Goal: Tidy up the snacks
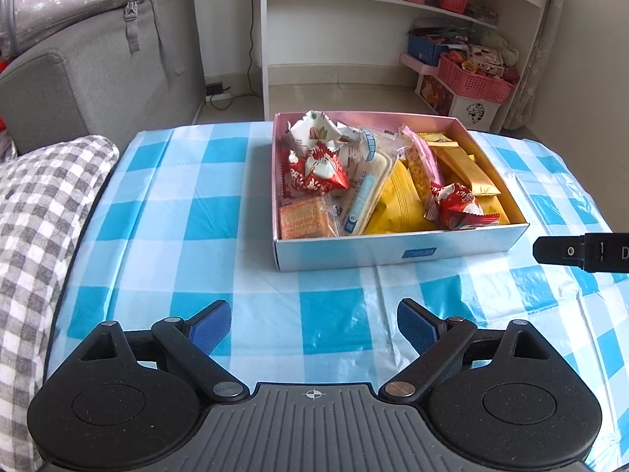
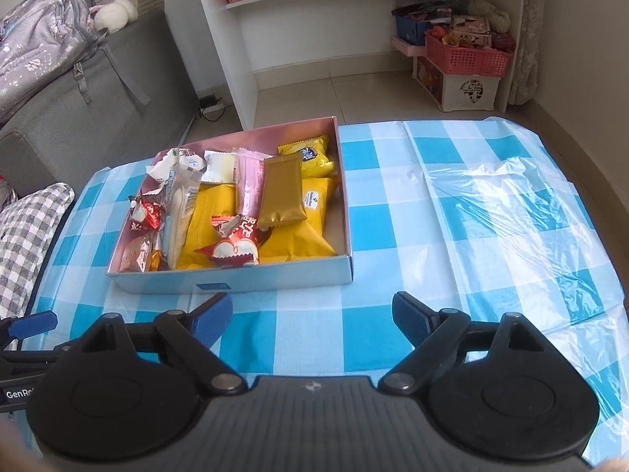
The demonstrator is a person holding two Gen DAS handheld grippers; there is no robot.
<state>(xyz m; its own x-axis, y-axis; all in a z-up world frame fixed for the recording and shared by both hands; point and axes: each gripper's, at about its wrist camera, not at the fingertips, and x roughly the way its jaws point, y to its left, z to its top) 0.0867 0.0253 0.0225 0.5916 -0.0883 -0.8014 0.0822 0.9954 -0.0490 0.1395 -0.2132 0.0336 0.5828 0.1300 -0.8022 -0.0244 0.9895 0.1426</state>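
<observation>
A shallow white box (image 1: pixel 393 249) with a pink inside stands on the blue-checked table and holds several snack packs: yellow bags (image 1: pixel 397 204), a gold bar (image 1: pixel 466 169), red candy wrappers (image 1: pixel 314 173) and a biscuit pack (image 1: pixel 306 218). My left gripper (image 1: pixel 313 326) is open and empty, low over the cloth in front of the box. My right gripper (image 2: pixel 311 316) is open and empty, just in front of the same box (image 2: pixel 275 279); the gold bar (image 2: pixel 282 192) lies on the yellow bags (image 2: pixel 212 220).
A grey-checked cushion (image 1: pixel 39 212) lies at the table's left edge. A grey sofa (image 1: pixel 98 70) with a bag stands behind it. A white shelf (image 1: pixel 393 19) with pink baskets (image 1: pixel 471 78) stands beyond the table. The plastic cover (image 2: pixel 523 204) is wrinkled on the right.
</observation>
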